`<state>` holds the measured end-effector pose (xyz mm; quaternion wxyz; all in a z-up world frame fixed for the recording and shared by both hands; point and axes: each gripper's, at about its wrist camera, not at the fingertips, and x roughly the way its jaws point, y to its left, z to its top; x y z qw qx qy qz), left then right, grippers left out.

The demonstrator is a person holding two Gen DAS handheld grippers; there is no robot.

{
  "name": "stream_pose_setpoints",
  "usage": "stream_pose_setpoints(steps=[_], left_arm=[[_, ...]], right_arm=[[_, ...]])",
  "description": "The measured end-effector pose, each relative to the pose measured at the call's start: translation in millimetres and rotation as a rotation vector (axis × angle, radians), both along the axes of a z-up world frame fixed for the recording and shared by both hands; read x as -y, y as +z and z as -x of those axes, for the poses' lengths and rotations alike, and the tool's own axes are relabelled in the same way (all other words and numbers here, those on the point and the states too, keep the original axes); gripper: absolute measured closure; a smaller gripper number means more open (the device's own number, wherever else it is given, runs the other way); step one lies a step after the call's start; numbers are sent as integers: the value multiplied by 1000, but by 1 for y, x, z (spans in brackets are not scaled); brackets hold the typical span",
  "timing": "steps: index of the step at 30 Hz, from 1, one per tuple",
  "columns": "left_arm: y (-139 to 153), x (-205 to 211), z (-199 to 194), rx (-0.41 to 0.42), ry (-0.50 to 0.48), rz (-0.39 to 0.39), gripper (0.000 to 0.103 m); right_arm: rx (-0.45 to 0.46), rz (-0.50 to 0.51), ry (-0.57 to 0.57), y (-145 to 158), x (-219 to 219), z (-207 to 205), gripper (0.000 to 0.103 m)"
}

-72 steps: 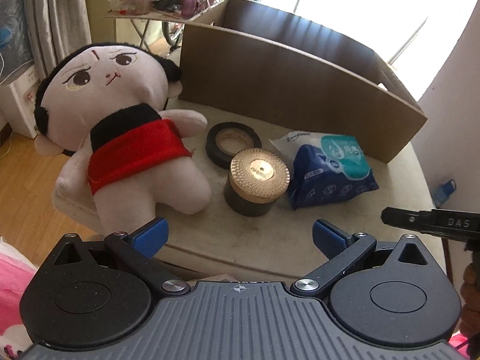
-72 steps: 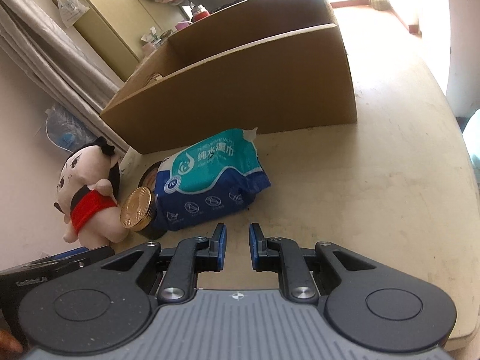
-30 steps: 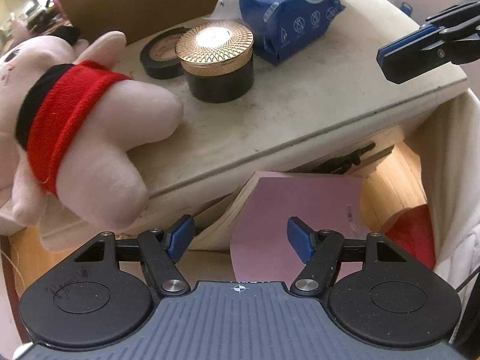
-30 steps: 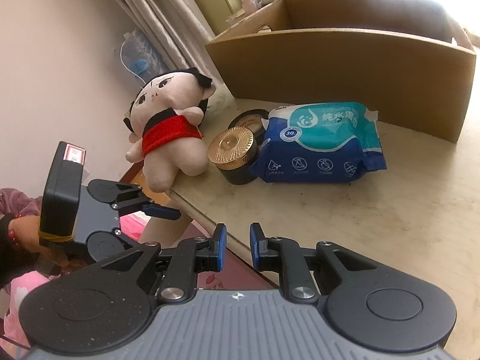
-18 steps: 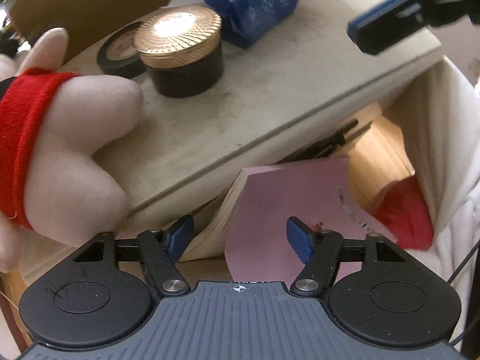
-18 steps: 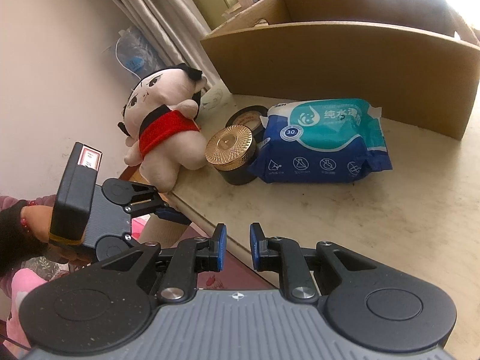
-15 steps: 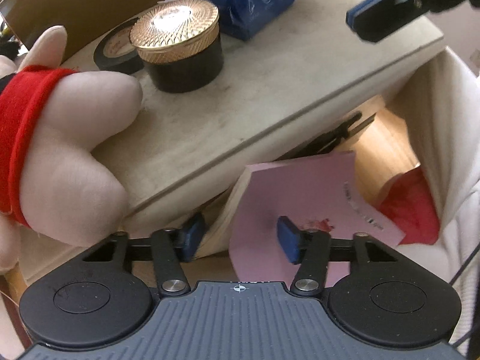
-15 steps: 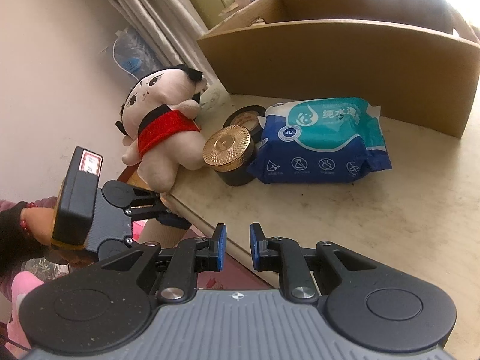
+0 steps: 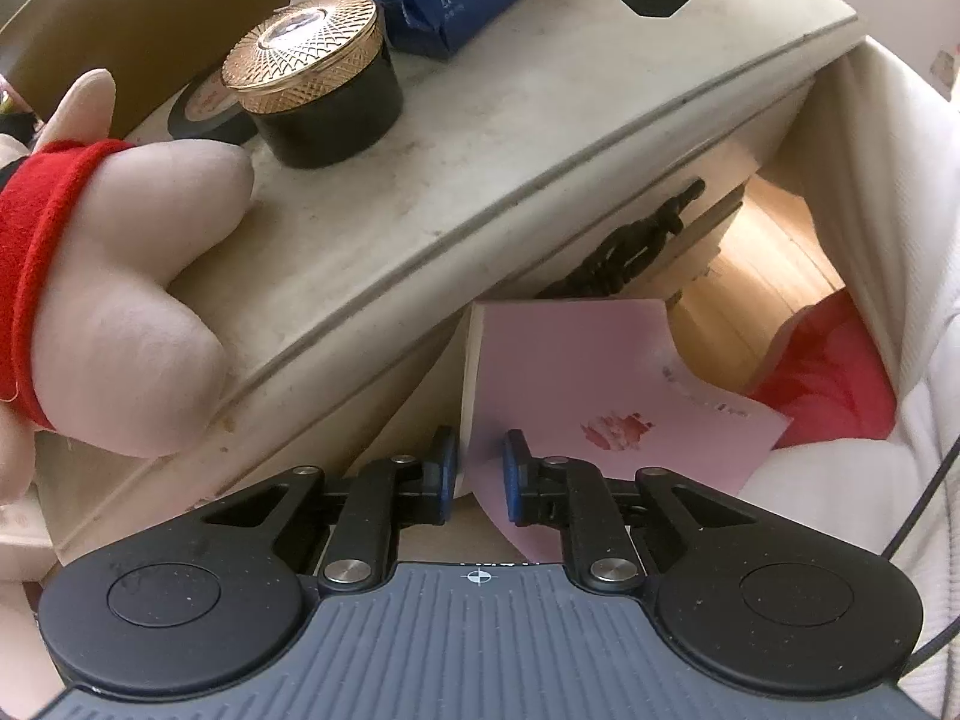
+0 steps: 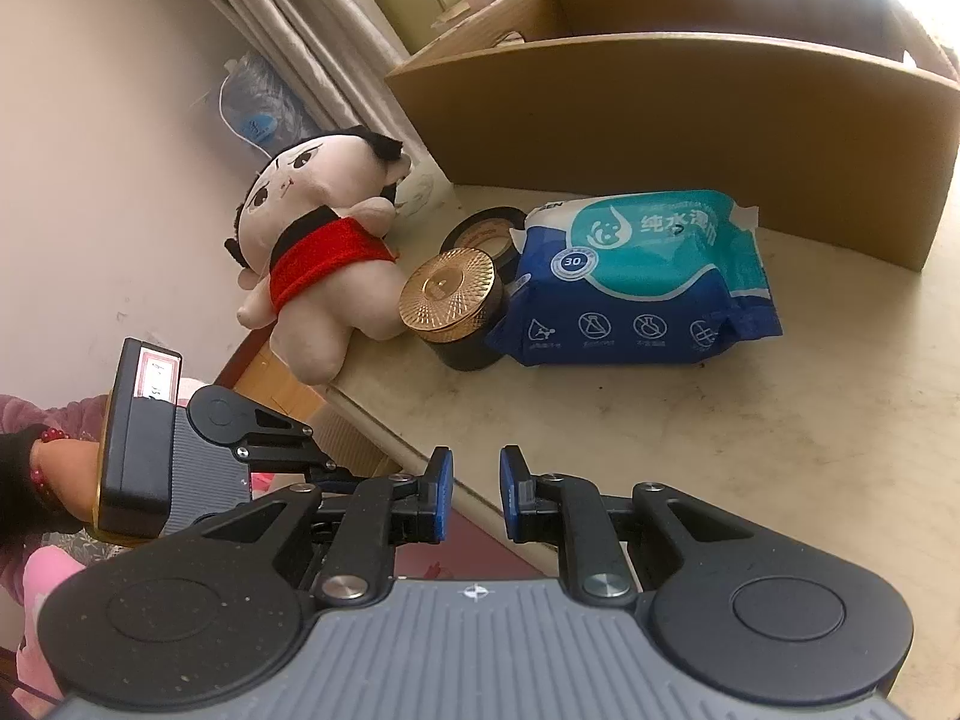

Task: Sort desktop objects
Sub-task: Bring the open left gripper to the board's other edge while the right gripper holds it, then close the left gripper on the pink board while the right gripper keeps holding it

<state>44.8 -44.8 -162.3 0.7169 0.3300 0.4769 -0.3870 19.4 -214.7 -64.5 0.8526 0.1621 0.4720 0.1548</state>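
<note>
Below the desk's [image 9: 540,138] front edge, the left gripper [image 9: 478,468] is closing its jaws on the corner of a pink book [image 9: 576,372], the blue pads at its cover and page edge. The right gripper [image 10: 474,489] hovers over the same edge, jaws nearly together, pinching nothing. Near the desk's left end sit a plush doll [image 10: 318,252], a gold-lidded jar [image 10: 456,306], a tape roll [image 10: 480,228] and a wipes pack [image 10: 642,276], before a cardboard box [image 10: 690,114].

Doll: red-clad plush doll [image 10: 318,258] lying at cream table's [image 10: 780,432] edge.
Jar: gold-lidded black jar [image 10: 456,309] touching blue wet-wipes pack [image 10: 642,282].
Box: brown cardboard box [image 10: 690,114] standing behind.
</note>
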Motion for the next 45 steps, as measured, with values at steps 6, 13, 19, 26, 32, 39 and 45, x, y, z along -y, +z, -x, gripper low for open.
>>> stream_pose_setpoints(steps=[6, 13, 19, 26, 32, 39, 45], left_arm=[[4, -20, -3, 14, 0, 3, 90], [24, -38, 7, 57, 20, 21, 93], [39, -54, 28, 110, 42, 46, 94], [54, -68, 42, 152, 63, 67, 94], [58, -71, 51, 177, 67, 74, 94], [54, -64, 57, 201, 68, 59, 94], [68, -61, 63, 238, 110, 73, 94]], right_arm=[[11, 19, 60, 2, -13, 2, 84], [45, 104, 228, 3, -40, 3, 84], [124, 184, 422, 0, -72, 7, 84], [199, 319, 651, -15, -109, 6, 84], [227, 442, 839, -35, -135, 7, 84], [199, 434, 890, -47, -137, 5, 84], [263, 425, 839, -18, -123, 21, 87]])
